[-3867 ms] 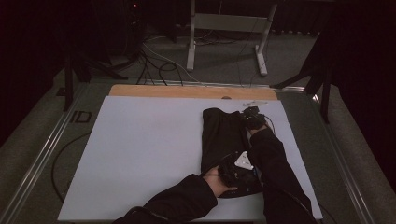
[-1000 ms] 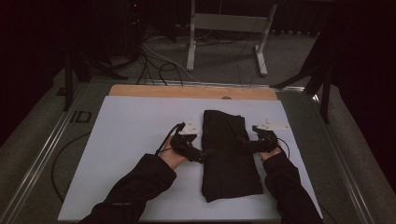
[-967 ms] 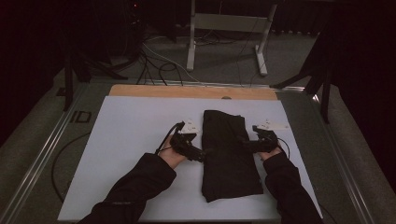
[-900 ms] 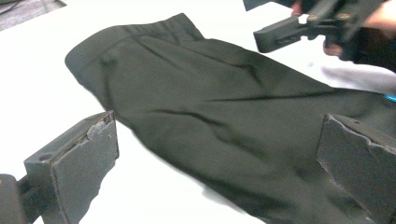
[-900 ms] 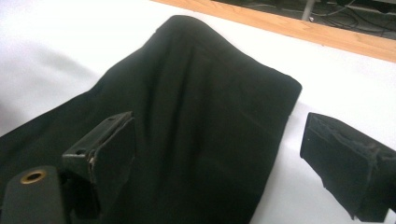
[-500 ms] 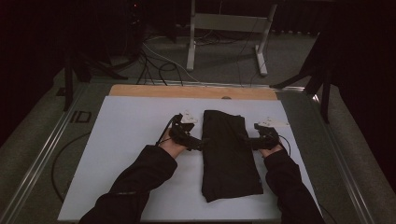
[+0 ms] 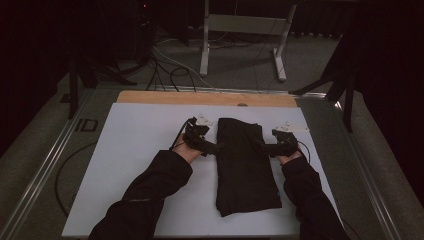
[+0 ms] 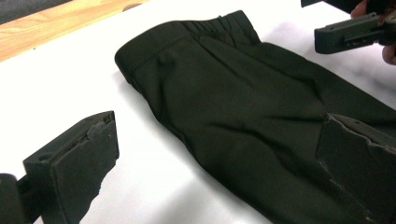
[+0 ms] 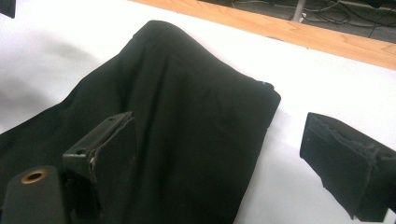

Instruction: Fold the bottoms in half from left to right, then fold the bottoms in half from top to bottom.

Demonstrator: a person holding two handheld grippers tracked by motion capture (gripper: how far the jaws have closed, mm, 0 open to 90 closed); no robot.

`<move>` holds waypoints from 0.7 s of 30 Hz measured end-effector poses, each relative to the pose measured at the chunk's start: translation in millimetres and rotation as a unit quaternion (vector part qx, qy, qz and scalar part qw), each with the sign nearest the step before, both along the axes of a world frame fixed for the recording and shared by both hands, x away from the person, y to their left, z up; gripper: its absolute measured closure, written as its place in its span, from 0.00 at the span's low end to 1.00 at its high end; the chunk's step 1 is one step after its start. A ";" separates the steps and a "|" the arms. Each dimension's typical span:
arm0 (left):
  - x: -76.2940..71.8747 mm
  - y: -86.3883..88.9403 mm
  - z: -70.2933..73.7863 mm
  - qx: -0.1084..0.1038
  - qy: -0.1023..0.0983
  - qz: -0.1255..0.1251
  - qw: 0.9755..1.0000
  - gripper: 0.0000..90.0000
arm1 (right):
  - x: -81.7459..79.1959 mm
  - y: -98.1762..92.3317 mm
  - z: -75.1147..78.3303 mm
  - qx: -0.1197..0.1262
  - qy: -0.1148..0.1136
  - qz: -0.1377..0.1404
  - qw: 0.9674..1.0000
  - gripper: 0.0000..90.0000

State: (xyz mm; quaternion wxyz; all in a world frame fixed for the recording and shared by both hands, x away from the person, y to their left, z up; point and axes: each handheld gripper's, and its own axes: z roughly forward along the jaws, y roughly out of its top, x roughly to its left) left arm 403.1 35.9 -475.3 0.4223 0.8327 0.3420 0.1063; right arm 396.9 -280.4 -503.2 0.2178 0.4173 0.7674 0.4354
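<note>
Two claws flank a folded black garment (image 7: 246, 165) that lies lengthwise on the white table (image 7: 130, 150), its waistband end toward the far wooden edge (image 7: 165, 97). The left claw (image 7: 214, 147) sits at the garment's left edge and the right claw (image 7: 262, 146) at its right edge, both near the far half of the cloth. In the left gripper view the left claw (image 8: 224, 163) is spread wide, one jaw over bare table and the other over the cloth; in the right gripper view the right claw (image 9: 219, 158) is likewise spread, one jaw over the cloth and one over bare table. Since half a second ago both hands have held almost the same spots. Both forearms come in from the near edge, sleeves dark, angled inward toward the garment.
</note>
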 end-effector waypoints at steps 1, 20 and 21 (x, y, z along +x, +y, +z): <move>0.4 0.1 1.0 -0.002 0.000 0.000 1.000 0.01 | 0.5 0.1 0.4 0.000 0.000 -0.001 1.000 0.12; 23.9 -2.0 8.3 -0.020 0.024 0.004 1.000 0.01 | 17.0 0.8 7.5 0.007 0.007 -0.011 1.000 0.12; 23.9 -2.0 8.3 -0.020 0.024 0.004 1.000 0.01 | 17.0 0.8 7.5 0.007 0.007 -0.011 1.000 0.12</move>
